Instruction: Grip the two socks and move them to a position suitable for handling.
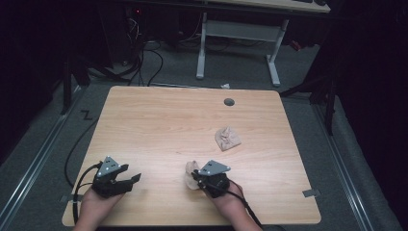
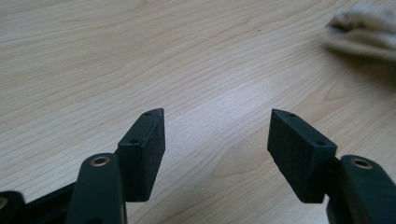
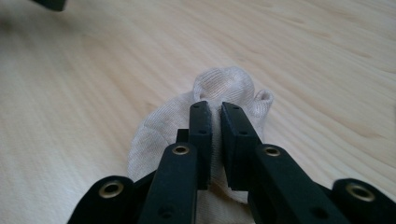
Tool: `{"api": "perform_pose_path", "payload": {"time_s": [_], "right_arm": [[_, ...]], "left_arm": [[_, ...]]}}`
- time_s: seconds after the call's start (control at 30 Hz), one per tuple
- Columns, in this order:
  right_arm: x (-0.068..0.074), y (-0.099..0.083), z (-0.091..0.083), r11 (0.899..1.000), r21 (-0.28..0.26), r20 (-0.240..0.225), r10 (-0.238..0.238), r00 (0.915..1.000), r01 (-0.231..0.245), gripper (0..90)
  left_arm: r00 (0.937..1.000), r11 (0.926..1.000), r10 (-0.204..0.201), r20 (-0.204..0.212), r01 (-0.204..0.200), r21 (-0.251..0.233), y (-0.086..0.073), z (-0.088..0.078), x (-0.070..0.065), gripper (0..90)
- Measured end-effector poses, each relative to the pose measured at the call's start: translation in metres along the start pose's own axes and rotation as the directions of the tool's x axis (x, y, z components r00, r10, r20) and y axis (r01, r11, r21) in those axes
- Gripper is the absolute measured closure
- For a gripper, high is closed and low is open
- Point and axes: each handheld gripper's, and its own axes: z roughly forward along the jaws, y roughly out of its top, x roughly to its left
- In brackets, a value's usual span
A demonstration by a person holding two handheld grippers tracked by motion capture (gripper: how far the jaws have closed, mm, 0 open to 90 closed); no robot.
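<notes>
A small beige sock [image 1: 191, 174] lies bunched on the wooden table [image 1: 163, 125] near its front edge. My right gripper [image 1: 196, 180] is shut on it. In the right gripper view the sock's fabric [image 3: 159, 133] is pinched between the two jaws of the right gripper [image 3: 216, 112], and its rolled cuff rises beyond the tips. A second crumpled beige sock [image 1: 227, 138] rests alone farther back and to the right. My left gripper [image 1: 133, 180] sits at the front left with its jaws wide apart over bare wood, as the left gripper [image 2: 217, 130] shows in its own view. A blurred beige cloth [image 2: 364, 30] lies off to that view's upper right.
A grey round grommet [image 1: 229, 102] sits in the tabletop near the far edge. Beyond the table, the white legs of another desk [image 1: 201, 53] and loose cables [image 1: 144, 57] lie on the grey floor. A dark tip [image 3: 49, 3] shows at the right gripper view's top left.
</notes>
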Motion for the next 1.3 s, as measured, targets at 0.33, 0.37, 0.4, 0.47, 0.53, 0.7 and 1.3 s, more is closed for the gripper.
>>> {"api": "perform_pose_path", "payload": {"time_s": [0.33,0.37,0.4,0.47,0.53,0.7,1.3], "right_arm": [[0.02,-0.006,0.028,0.998,0.058,-0.041,-0.031,0.9987,0.033,82.4],[0.019,-0.006,0.027,0.999,0.041,-0.039,-0.029,0.9988,0.03,80.6],[0.019,-0.006,0.027,0.999,0.041,-0.039,-0.029,0.9988,0.03,80.6],[0.019,-0.005,0.022,1.0,0.02,-0.032,-0.021,0.9993,0.021,79.9],[0.017,-0.004,0.016,1.0,-0.006,-0.03,-0.01,0.9995,0.01,80.5],[0.009,-0.005,0.005,0.999,-0.036,-0.011,0.009,0.9999,-0.009,83.4],[-0.023,-0.027,-0.019,0.992,-0.048,0.049,0.117,0.992,-0.114,82.9]], "left_arm": [[0.9821,0.9956,0.082,0.169,-0.089,0.031,0.009,0.021,-0.059,64.3],[0.9781,0.9931,0.107,0.179,-0.114,0.03,0.011,0.028,-0.074,68.9],[0.9781,0.9931,0.107,0.179,-0.114,0.03,0.011,0.028,-0.074,70.6],[0.9754,0.9918,0.116,0.187,-0.124,0.03,0.014,0.034,-0.085,71.9],[0.9727,0.9926,0.104,0.208,-0.115,0.04,0.016,0.043,-0.093,73.7],[0.9619,0.9909,0.095,0.256,-0.116,0.069,0.017,0.058,-0.111,76.7],[0.968,0.9678,0.179,0.176,-0.205,0.146,0.011,0.06,-0.096,77.5]]}}
